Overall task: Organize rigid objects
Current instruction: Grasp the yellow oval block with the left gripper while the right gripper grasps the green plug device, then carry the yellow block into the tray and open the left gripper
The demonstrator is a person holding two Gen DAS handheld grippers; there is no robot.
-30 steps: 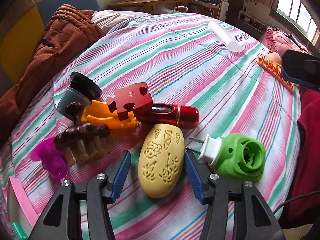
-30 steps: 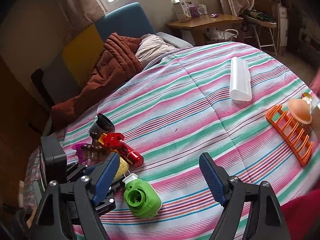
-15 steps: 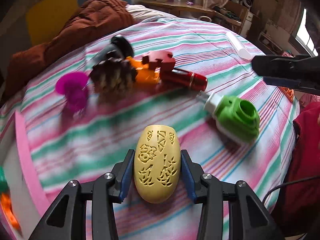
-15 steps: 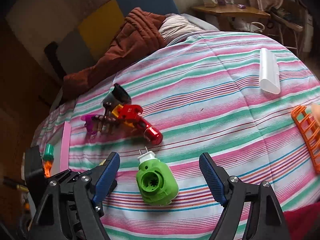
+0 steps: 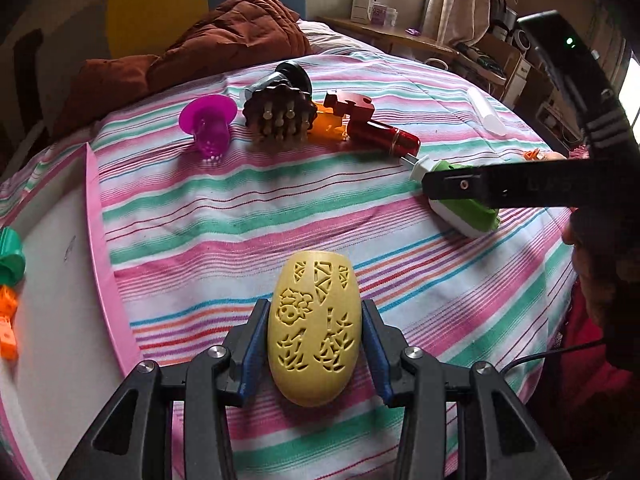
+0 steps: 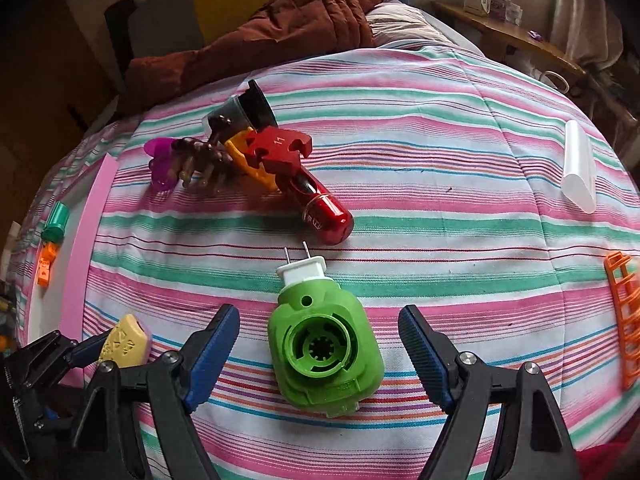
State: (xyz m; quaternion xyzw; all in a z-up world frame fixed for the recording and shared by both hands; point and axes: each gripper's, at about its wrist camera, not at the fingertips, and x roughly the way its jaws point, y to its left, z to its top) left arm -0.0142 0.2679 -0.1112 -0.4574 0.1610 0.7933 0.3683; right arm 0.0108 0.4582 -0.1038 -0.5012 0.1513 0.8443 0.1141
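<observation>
My left gripper (image 5: 314, 342) is shut on a yellow oval carved block (image 5: 316, 328) and holds it above the striped bedspread, near a white tray with a pink rim (image 5: 96, 216). The block also shows in the right wrist view (image 6: 122, 346). My right gripper (image 6: 320, 344) is open, one finger on each side of a green plug-in device (image 6: 324, 350) lying on the bed. A pile lies further back: red puzzle piece (image 6: 276, 148), red cylinder (image 6: 324, 212), orange piece (image 6: 256, 170), brown bristle brush (image 5: 278, 118), purple piece (image 5: 206, 122), black-capped cup (image 6: 244, 110).
The tray holds a green cap (image 5: 10, 254) and an orange part (image 5: 8, 320). A white tube (image 6: 578, 166) and an orange rack (image 6: 624, 312) lie on the bed's right side. A brown blanket (image 6: 280, 24) is bunched at the far end.
My left gripper closed on the yellow block, lifted it and carried it left toward the tray. My right gripper moved in over the green plug device, still open.
</observation>
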